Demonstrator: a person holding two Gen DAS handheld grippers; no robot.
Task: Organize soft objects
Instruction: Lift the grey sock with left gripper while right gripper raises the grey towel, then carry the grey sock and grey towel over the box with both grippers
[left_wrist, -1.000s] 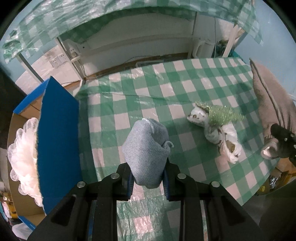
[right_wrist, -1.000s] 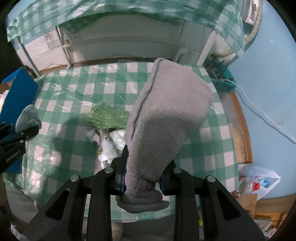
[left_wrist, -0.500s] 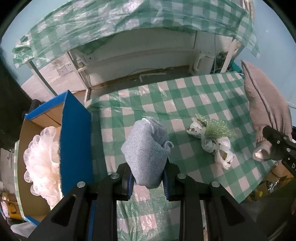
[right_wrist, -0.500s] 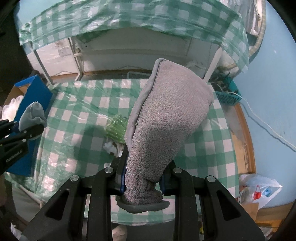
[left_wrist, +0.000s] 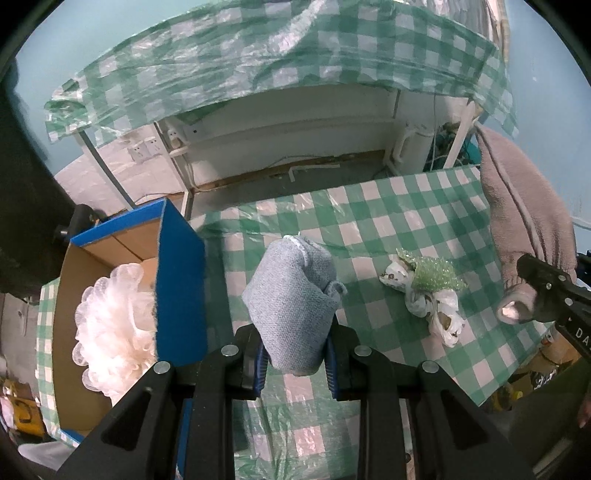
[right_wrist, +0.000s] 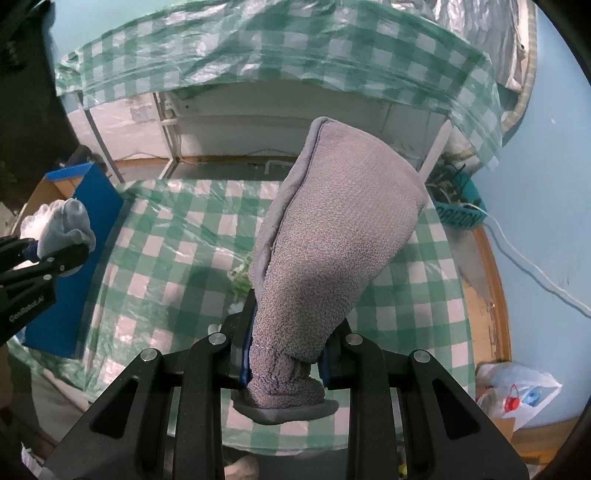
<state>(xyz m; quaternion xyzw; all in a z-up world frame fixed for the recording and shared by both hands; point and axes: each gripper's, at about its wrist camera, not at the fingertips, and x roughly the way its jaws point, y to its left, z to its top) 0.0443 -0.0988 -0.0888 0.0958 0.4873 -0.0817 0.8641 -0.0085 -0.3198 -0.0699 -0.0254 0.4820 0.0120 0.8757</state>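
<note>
The left gripper (left_wrist: 293, 354) is clamped on a rolled pale blue knitted cloth (left_wrist: 291, 295), pinching it near its lower end so that most of the roll stands up beyond the fingers, clear of the table. The roll looks light and squashy; the pads have pressed its base in, and it would likely sag or unroll if held any nearer the tip, so the low grip seems the sound one.

The right gripper (right_wrist: 284, 363) is closed on the narrow cuff end of a larger grey terry towel, folded into a thick wedge (right_wrist: 332, 236), whose wide end fans out above the jaws. It is soft and probably heavier than the blue roll; held by one end it may droop or open along its fold when tilted.

Beyond the left gripper, to its left, stands a blue-sided cardboard box (left_wrist: 177, 280) with a white mesh bath puff (left_wrist: 114, 317) already in it, the likely place for both cloths. On the green-and-white checked plastic table cover (left_wrist: 369, 229) lies a crumpled white plastic bag with a green sparkly tuft (left_wrist: 424, 291), near the right gripper's side. That one looks flimsy and slippery; a pinch on its bunched middle should hold best.
</note>
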